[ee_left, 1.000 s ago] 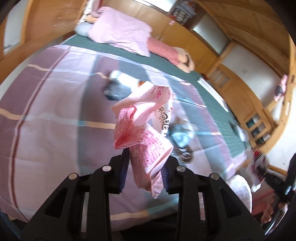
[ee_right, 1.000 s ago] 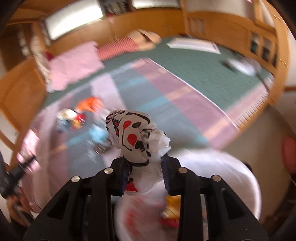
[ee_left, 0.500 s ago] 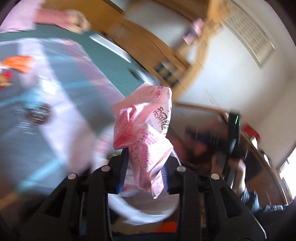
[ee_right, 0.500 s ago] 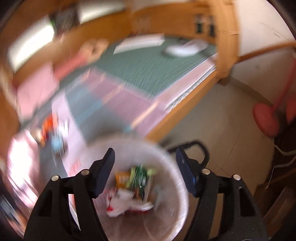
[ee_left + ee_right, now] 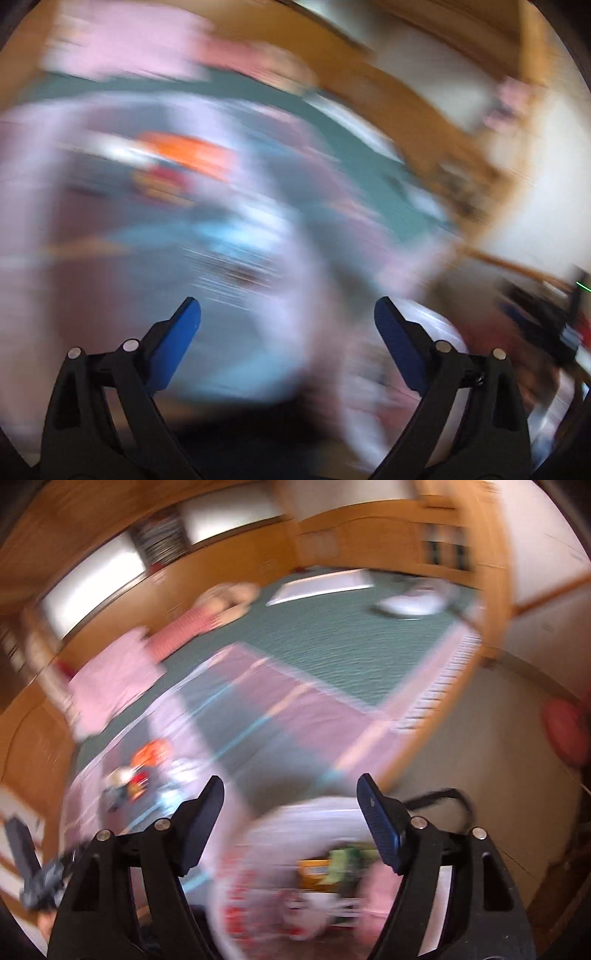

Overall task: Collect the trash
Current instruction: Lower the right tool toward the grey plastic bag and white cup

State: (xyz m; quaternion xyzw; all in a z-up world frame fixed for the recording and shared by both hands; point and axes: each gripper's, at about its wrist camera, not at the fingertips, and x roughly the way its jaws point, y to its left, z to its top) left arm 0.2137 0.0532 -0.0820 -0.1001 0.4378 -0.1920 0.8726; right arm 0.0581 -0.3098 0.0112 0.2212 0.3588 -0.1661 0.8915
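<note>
Trash lies in the white round bin (image 5: 295, 819) just beneath the right tongs (image 5: 291, 794): a yellow packet (image 5: 314, 871), a green wrapper (image 5: 345, 860) and red-and-white scraps (image 5: 240, 919), all blurred. Those tongs stand open with nothing between their dark blue pads; their jaws have just been opening. The left tongs (image 5: 288, 314) are spread wide and empty too, jaws just opened. Beyond them more litter rests on the pink-and-blue checked bedsheet (image 5: 295, 716): an orange crumpled piece (image 5: 151, 751) beside smaller red and white bits (image 5: 127, 777). Farther off, a pink pillow (image 5: 110, 686) lies on the green mat (image 5: 332, 642).
</note>
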